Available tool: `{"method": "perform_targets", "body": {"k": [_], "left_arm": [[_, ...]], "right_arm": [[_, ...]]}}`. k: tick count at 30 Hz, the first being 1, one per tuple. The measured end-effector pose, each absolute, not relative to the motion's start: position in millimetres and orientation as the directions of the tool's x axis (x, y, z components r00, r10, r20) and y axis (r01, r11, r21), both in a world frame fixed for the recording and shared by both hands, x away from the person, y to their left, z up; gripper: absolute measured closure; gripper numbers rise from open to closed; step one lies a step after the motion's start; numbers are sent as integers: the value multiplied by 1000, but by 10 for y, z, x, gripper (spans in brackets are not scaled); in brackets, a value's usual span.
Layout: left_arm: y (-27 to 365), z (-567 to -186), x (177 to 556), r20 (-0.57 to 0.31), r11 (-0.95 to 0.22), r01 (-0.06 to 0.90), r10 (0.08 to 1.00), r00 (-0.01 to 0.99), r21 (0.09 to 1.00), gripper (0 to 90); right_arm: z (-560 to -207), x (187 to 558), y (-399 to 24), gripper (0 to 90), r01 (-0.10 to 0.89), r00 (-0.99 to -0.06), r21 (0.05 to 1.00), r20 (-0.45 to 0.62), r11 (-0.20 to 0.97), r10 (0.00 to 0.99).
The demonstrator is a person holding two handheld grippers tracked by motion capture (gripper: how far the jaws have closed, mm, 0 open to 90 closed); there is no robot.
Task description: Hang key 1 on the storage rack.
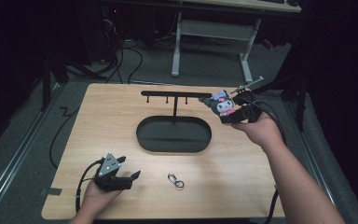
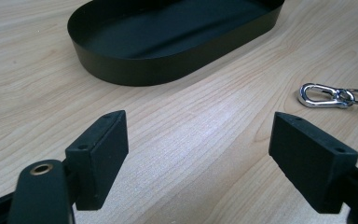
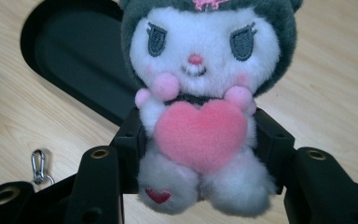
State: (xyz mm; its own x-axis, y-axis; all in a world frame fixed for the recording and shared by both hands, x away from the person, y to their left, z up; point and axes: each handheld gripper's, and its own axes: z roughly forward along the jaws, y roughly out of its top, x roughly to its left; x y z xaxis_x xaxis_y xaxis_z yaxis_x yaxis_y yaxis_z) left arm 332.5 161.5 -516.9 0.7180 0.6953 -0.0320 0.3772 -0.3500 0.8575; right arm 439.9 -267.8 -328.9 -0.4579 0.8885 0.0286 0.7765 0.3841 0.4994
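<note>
A light wooden desk (image 1: 121, 116) carries a black oval tray (image 1: 174, 134) near its middle. A thin post rises from the tray's far side and bears a black crossbar (image 1: 168, 94) with short pegs hanging under it, running parallel to the desk's far edge. A small silver carabiner clip (image 1: 175, 180) on a ring lies flat toward the near edge, well apart from the tray. Beyond the far edge, a white-legged table frame (image 1: 209, 42) and loose cables stand on grey floor.

Left gripper (image 1: 129, 176) rests low at the near left, held from behind by the left hand (image 1: 95, 196), jaws wide apart with nothing between. Right arm (image 1: 298, 182) reaches far forward; right gripper (image 1: 235, 109) raised, jaws clamped on what it carries.
</note>
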Motion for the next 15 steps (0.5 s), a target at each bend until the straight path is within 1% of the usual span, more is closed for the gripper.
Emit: {"method": "perform_targets", "body": {"k": [1, 2, 10, 15], "left_arm": [[1612, -5172, 3328, -32, -352, 379, 695, 718, 856, 203], [1605, -5177, 3328, -34, -354, 381, 693, 720, 854, 204], [1598, -5176, 3310, -32, -358, 381, 692, 721, 853, 204], [1599, -5184, 3313, -36, -357, 385, 691, 722, 851, 204]], "right_arm": [[-3289, 4399, -2678, 480, 777, -458, 499, 29, 384, 889], [-3389, 4373, -2708, 479, 783, -459, 488, 32, 387, 888], [-3714, 4366, -2663, 478, 795, -467, 449, 25, 408, 884], [-3840, 4423, -2620, 474, 794, -463, 456, 26, 402, 886]]}}
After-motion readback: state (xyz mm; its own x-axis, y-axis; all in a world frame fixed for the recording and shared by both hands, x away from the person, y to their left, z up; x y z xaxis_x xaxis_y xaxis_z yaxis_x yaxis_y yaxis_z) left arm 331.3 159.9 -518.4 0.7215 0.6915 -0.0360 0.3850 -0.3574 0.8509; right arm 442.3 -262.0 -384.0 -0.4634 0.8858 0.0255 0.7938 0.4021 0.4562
